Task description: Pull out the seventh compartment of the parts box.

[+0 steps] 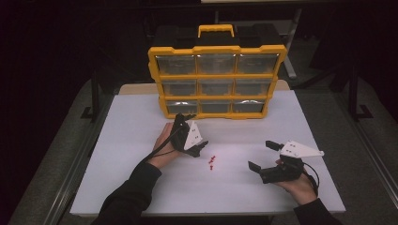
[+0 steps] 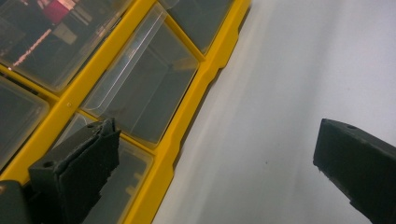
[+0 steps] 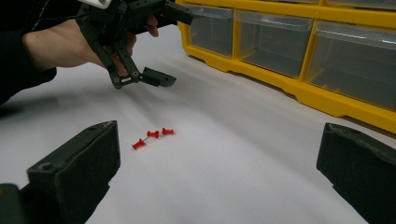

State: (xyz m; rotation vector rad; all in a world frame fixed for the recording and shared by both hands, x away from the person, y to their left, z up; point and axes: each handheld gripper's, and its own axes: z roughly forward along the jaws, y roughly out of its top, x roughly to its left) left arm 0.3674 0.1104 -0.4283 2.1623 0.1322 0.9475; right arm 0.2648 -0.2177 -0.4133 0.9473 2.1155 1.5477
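Observation:
Three red push pins (image 1: 211, 162) (image 3: 152, 135) lie loose on the white table top (image 1: 141, 183), between the two hands. My left gripper (image 1: 196, 131) (image 2: 217, 140) is open and empty, held just in front of the bottom-left drawer of a yellow organizer (image 1: 217, 79) (image 2: 187, 107). In the right gripper view the left gripper (image 3: 170, 46) hangs above and behind the pins. My right gripper (image 1: 263, 154) (image 3: 219, 140) is open and empty, low over the table to the right of the pins, its jaws pointing toward them.
The organizer (image 3: 289, 86) stands upright at the back of the table, with a black top, a yellow handle (image 1: 216, 30) and three rows of clear drawers, all pushed in. Dark floor and metal frame legs surround the table.

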